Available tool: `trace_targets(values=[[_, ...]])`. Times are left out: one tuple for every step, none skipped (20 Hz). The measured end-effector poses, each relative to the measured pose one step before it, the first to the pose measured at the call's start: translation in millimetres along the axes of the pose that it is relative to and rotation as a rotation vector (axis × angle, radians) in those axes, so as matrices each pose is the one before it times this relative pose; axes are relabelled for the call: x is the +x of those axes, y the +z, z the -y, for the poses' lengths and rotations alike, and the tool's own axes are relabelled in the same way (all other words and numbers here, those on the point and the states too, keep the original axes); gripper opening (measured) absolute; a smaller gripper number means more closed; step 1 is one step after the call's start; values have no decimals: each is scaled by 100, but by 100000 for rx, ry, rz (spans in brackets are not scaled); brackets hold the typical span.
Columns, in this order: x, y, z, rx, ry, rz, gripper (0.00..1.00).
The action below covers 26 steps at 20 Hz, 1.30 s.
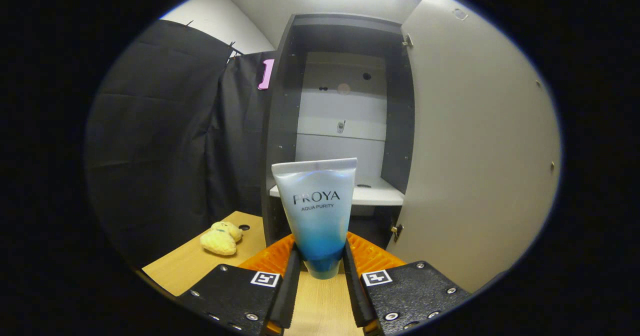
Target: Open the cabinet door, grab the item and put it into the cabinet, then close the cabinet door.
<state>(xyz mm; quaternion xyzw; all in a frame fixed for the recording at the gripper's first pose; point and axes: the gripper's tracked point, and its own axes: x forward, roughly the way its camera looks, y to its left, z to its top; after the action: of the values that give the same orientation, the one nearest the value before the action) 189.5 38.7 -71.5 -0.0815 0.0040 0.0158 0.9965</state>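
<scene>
Tube (318,211) gripped in tool (320,263), long axis upright
Both fingers (291,271) press its lower end; crimped end up, facing open cabinet (345,116) w/ door (475,141) swung right, above tabletop (320,306)

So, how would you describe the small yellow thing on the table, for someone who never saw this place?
Find the open cabinet. Left of its base runs a wooden table, beside the black cloth. The yellow plush toy lies there, soft and lumpy, unlike the smooth blue tube gripped by the gripper.

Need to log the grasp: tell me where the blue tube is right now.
In the gripper view the blue tube stands upright, clamped between the gripper jaws, in front of the open cabinet, whose door swings out on the right.
</scene>
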Motion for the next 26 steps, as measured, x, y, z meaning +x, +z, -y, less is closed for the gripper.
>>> trace_targets(values=[[1320,1151,195,-499,-263,1158,46],[1601,1348,367,-194,-380,1447,46],[1539,1251,389,95,-219,863,46],[1714,1210,503,268,-504,673,46],[1839,1121,549,391,-693,743,46],[2129,895,482,432,-942,321,46],[2140,497,456,375,-865,-181,46],[2063,521,337,-95,-586,-157,46],[2285,219,195,-197,-267,581,46],[2127,17,62,-563,-214,753,46],[1865,-12,128,-831,-164,5,46],[1554,-349,31,-599,-5,-587,46],[1411,-514,45,-43,-364,-1072,46],[1121,-1059,-159,781,105,-1851,46],[1491,-762,-137,1123,865,-2157,46],[1063,-952,-57,650,300,-1967,46],[843,-877,-28,854,353,-2038,46],[476,-589,-142,1260,672,-1463,46],[530,-675,-236,1305,805,-1611,46],[355,-509,-46,1315,289,-1210,46],[260,-299,-43,955,133,-625,46],[26,-145,43,1033,-64,-375,46],[128,-278,-62,1787,295,-570,46],[120,-399,-150,1747,799,-1209,46],[156,-577,-64,847,641,-1611,46],[71,-580,195,300,-279,-1595,46]])
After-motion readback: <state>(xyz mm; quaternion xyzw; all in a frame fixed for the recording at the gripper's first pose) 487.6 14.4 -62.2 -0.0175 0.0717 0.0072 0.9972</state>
